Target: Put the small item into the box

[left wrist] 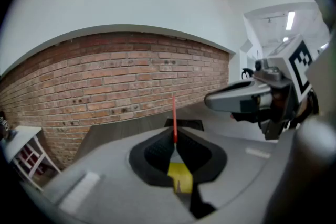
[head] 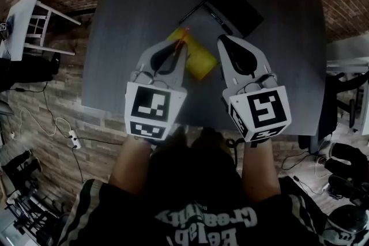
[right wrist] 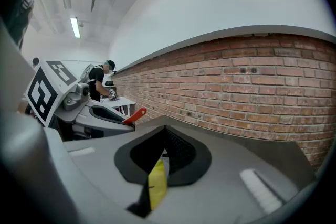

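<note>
**Carry stage: small item held, not yet in the box**

I note a dark table (head: 144, 20) with a flat black box (head: 233, 6) lying open towards its far right. Both tools hang above the table's middle, short of the box. The left gripper (head: 183, 37) is pinched on a thin red strip (left wrist: 174, 118), which stands out beyond its tips. The right gripper (right wrist: 165, 131) has its jaws pressed together, and I see nothing between them. A yellow pad (head: 202, 60) lies on the table beneath and between the two.

I judge the red strip to be the small item. Next, I must carry the left gripper rightwards over the box's opening, lower it, then part the jaws.
</note>
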{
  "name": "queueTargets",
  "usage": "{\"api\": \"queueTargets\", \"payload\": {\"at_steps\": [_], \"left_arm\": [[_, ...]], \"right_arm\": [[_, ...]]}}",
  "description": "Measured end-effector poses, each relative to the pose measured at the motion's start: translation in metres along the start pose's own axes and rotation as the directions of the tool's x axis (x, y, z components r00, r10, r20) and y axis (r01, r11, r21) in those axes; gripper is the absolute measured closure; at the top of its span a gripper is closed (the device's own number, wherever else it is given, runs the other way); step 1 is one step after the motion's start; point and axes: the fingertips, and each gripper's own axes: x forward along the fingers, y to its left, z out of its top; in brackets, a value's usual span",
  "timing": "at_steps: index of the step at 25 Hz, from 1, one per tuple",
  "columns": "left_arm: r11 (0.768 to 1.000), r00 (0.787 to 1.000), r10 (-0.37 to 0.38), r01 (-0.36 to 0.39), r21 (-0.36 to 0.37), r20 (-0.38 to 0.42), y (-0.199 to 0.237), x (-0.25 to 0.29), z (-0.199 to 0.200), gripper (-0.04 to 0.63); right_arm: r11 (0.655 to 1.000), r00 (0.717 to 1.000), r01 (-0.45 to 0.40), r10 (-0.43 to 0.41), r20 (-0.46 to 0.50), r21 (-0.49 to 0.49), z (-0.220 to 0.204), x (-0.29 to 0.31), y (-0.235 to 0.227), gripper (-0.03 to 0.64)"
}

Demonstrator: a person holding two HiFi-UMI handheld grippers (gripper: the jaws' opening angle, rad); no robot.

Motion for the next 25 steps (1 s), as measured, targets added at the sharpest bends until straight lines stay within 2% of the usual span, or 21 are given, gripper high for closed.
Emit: {"api": "queueTargets", "payload": {"at_steps": [25], "left_arm": [[0.998,0.994,-0.029,0.023,-0.053,-0.105,-0.013,0.030,-0.061,0.581]], "right_arm": [[0.997,0.996,-0.044,0.048,-0.074,0.062,-0.063,0.017,-0.001,0.611]]}}
